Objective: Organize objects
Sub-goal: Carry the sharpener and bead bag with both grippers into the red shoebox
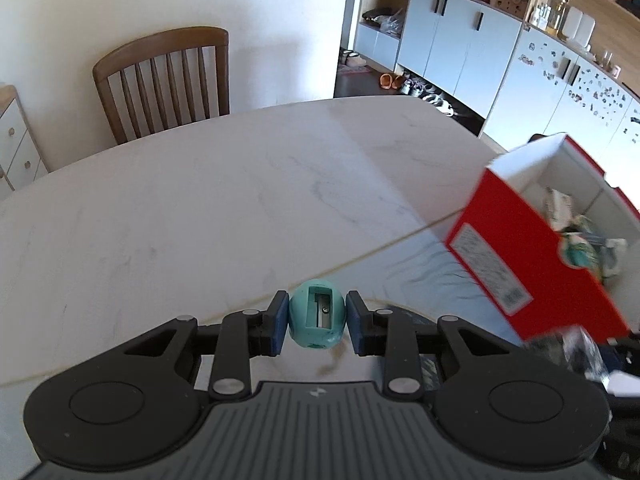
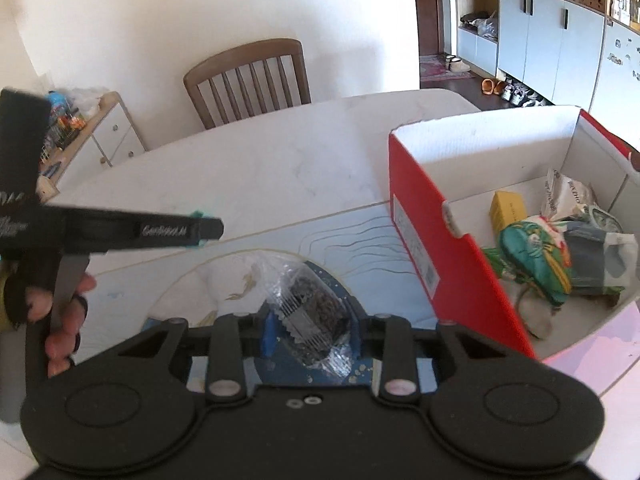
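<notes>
The teal pencil sharpener is egg-shaped. Its long axis runs up and down in the left wrist view, with the narrower end toward the table and the blade slot facing the camera. It sits exactly between the two blue pads of the left gripper, and both pads press on its sides, so these tongs are closed on it. It is held above the white marble table, not touching it.

The second held thing is one clear plastic packet with dark crumbly content. Its long axis goes from upper left to lower right in the right wrist view, and the serrated edge points down toward the camera. It lies between the pads of the right gripper, which are closed on the packet. Under it, on the table, is a mat with blue and white drawing.

To the right of both tongs stands one red cardboard box with a white inside, open at the top. In it I count one yellow small box, one green printed pouch, one white crinkled bag and one grey-blue package; other things there are too unclear.

In the right wrist view the left gripper appears at the left side, held by a hand. One wooden chair stands behind the table, far beyond the tongs.
</notes>
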Action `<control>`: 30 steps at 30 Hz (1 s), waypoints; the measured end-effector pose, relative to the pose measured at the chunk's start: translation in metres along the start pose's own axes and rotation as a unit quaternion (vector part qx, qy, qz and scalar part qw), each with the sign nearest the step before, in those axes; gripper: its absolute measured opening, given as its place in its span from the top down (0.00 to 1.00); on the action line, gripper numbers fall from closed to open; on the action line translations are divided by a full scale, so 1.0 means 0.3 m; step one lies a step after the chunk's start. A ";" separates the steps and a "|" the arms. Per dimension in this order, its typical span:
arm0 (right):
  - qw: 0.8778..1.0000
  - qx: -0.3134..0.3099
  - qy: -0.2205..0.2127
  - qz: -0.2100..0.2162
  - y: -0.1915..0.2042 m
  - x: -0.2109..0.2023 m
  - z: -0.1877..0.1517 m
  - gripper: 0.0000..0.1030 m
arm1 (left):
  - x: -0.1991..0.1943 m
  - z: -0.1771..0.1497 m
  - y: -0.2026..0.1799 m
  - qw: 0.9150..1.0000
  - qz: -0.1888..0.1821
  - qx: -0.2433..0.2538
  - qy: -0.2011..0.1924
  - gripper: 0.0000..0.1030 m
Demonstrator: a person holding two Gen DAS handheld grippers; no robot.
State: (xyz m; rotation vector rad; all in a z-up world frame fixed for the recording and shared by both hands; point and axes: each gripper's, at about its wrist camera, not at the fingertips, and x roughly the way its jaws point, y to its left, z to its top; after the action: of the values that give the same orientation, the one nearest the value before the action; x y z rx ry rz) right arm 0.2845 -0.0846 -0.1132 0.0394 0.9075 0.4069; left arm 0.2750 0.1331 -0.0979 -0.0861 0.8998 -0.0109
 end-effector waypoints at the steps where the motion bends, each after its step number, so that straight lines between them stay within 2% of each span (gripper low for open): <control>1: 1.000 0.000 -0.002 0.002 -0.005 -0.015 0.003 0.69 | -0.021 -0.005 -0.012 1.000 0.002 0.001 0.001 0.71; 15: 0.999 -0.013 -0.022 0.046 -0.137 -0.188 0.055 0.69 | -0.228 -0.005 -0.194 1.000 0.002 -0.003 -0.018 0.71; 21: 0.998 -0.026 -0.026 0.046 -0.235 -0.228 0.076 0.69 | -0.221 0.021 -0.339 1.000 -0.010 0.009 -0.018 0.71; 30: 0.999 -0.020 -0.040 0.030 -0.467 -0.260 0.133 0.68 | -0.156 0.093 -0.559 0.999 -0.016 0.025 -0.017 0.71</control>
State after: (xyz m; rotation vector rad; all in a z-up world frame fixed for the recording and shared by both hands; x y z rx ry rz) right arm 0.3186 -0.2366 -0.0577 0.0464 0.8205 0.4752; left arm 0.2722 -0.0299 -0.0306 -0.0533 0.8628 -0.0621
